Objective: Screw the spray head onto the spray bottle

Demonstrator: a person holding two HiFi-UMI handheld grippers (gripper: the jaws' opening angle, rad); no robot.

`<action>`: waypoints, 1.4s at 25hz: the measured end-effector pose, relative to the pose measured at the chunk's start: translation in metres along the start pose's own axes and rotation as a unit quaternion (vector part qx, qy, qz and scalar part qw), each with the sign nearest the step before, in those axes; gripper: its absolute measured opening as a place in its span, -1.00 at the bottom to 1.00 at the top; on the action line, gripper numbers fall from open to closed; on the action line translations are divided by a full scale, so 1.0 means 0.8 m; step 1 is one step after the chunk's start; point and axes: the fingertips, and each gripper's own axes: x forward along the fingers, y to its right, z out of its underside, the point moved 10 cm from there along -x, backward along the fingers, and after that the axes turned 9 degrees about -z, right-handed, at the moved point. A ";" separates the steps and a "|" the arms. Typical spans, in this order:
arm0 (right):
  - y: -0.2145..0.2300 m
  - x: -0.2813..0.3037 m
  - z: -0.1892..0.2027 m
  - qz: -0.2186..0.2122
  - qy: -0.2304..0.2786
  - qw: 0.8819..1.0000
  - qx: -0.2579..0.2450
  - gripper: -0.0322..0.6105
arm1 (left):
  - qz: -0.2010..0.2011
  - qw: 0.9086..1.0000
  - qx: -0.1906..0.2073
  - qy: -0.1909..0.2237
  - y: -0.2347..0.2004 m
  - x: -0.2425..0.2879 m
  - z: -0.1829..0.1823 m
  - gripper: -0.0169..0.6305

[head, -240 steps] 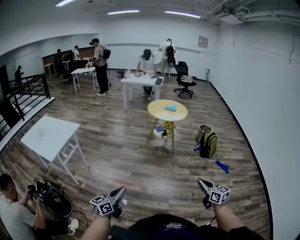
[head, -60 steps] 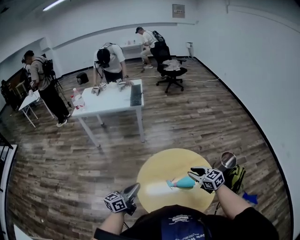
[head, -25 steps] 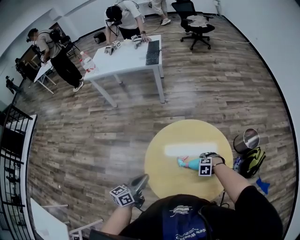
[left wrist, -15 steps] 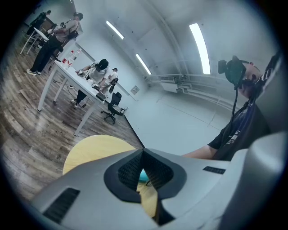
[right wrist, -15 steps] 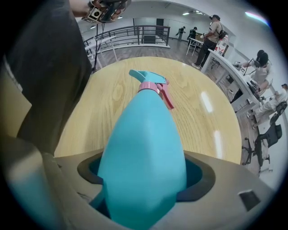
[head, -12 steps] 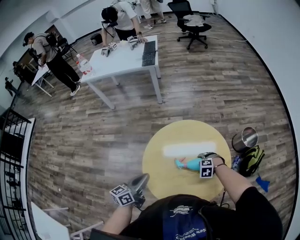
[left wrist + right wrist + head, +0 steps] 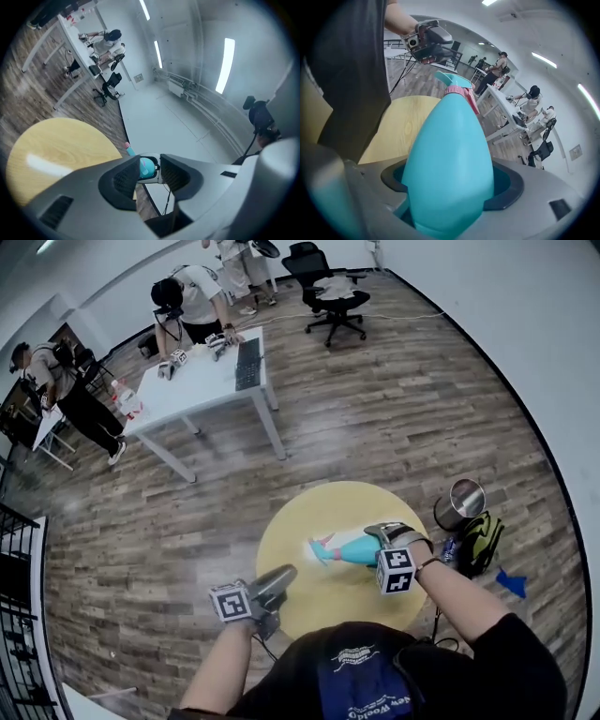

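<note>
Far off at ten o'clock from the wearer, a person (image 7: 56,381) stands on the wooden floor (image 7: 394,399) beside a long white table (image 7: 192,390). Another person (image 7: 192,296) leans over its far side, and a keyboard (image 7: 248,362) lies toward its right end. An office chair (image 7: 330,292) stands at twelve o'clock, well beyond it.

Close in, the left claw (image 7: 281,576) hovers at about eight o'clock on the rim of the round table (image 7: 309,512), with its tips pointing in over the yellow top. Its jaws are opening and stand only a narrow way apart. Nothing sits between the pads. Through the gap shows only the teal of the bottle in the other claw, well beyond them.

The spray bottle (image 7: 354,547) lies level over the middle of the tabletop, with its neck pointing toward nine o'clock. I can't tell if it touches the wood. The spray head (image 7: 322,547), teal with a pink collar, sits at that neck end, nearest the left claw. Whether it is screwed tight I can't say.

The right claw (image 7: 380,535) is clamped around the fat body of the bottle, with the pads pressing on both sides, just right of the table's centre.

Off the table at two o'clock stands a metal bin (image 7: 459,504). A green and black backpack (image 7: 480,540) lies on the floor beside it at three o'clock.
</note>
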 end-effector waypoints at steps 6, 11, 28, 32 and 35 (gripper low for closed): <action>-0.019 -0.042 0.003 0.018 -0.011 1.000 -0.017 0.48 | 0.040 0.997 -0.036 -0.058 0.030 0.062 -0.010 0.11; -0.031 -0.052 -0.016 0.015 -0.009 0.999 -0.036 0.48 | 0.010 0.994 -0.050 -0.093 0.036 0.071 0.006 0.11; -0.047 -0.065 -0.032 -0.013 0.024 0.999 -0.038 0.47 | 0.003 0.961 0.251 -0.115 0.083 0.049 0.007 -0.67; -0.049 -0.072 -0.033 -0.031 0.061 0.997 -0.023 0.47 | 0.033 0.883 0.459 -0.092 0.116 0.041 0.012 -0.66; -0.051 -0.074 -0.027 -0.031 0.078 0.996 -0.010 0.47 | 0.007 0.772 0.629 -0.093 0.132 0.037 0.026 -0.65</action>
